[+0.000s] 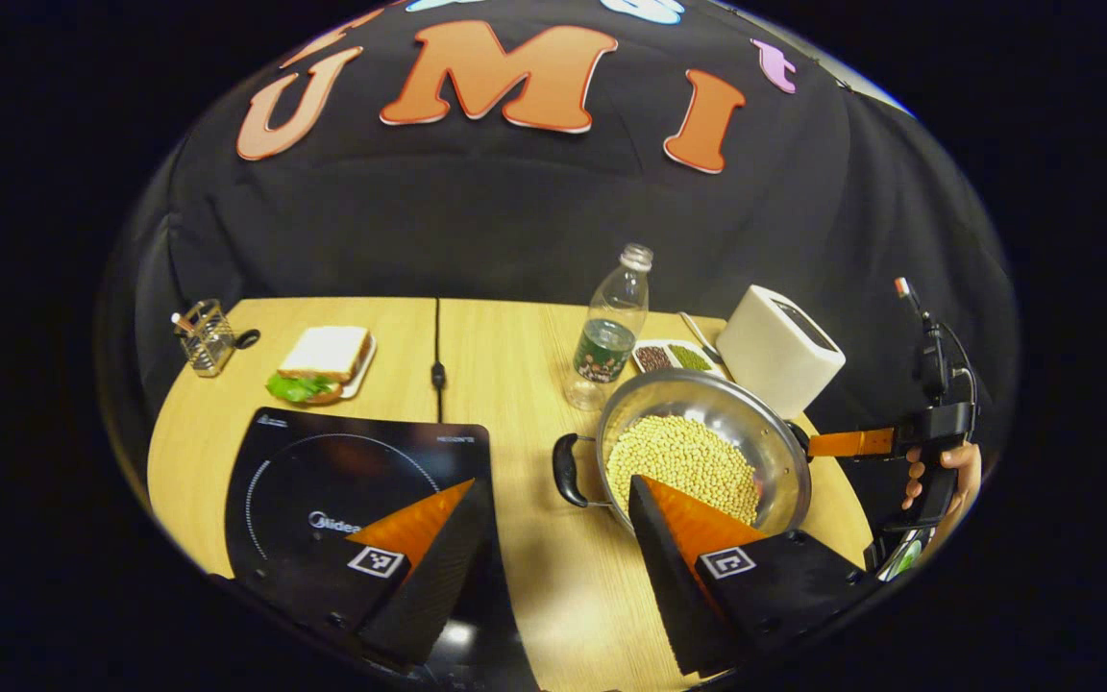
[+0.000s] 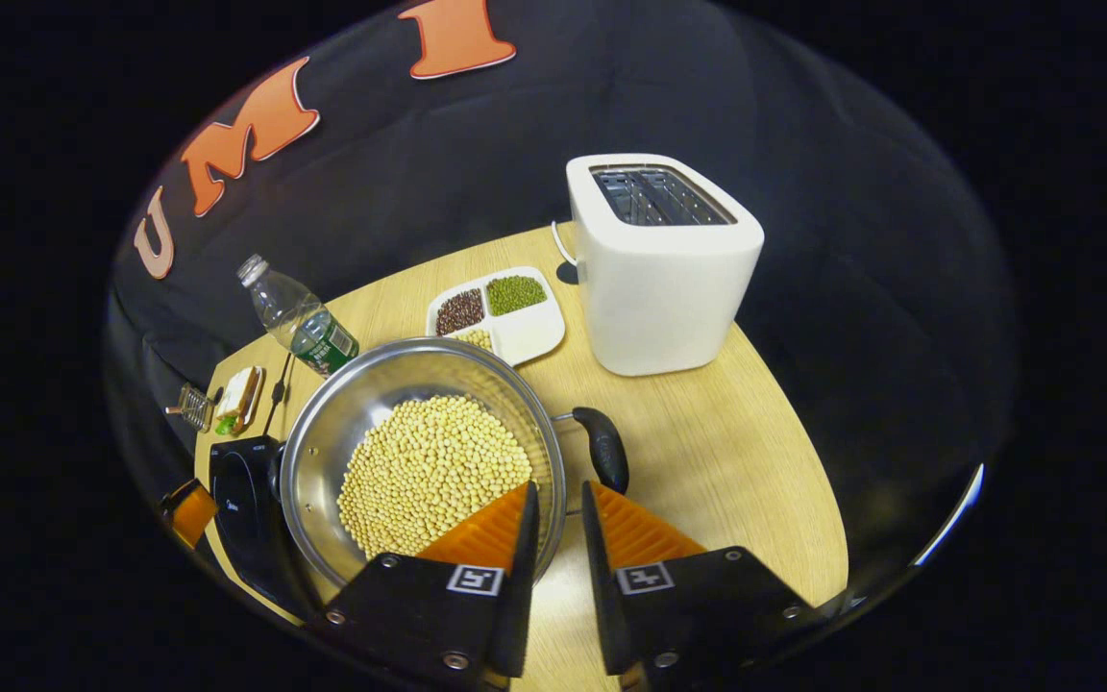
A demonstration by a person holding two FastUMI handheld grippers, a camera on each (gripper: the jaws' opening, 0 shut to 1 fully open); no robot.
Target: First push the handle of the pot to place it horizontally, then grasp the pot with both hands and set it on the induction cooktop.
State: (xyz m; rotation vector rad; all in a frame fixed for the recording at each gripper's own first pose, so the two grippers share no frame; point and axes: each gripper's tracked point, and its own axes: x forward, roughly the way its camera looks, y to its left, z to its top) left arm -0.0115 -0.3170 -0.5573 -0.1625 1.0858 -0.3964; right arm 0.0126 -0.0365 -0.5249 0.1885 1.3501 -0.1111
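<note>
On the surface [image 1: 525, 384] right of the cooktop [image 1: 352, 485] sits the pot [image 2: 419, 452] of beans, handles [image 1: 568, 469] pointing left and right toward each gripper. Left gripper [image 1: 553, 524] jaws spread wide, empty, before the near handle. Right gripper [image 2: 558, 524] jaws narrowly parted astride the rim by its handle [image 2: 604, 447], not clamped.

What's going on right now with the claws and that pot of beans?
Left claw open, hovering above table. Right claw astride rim of round steel pot of yellow beans, no squeeze. Black induction cooktop beside pot, top bare.
</note>
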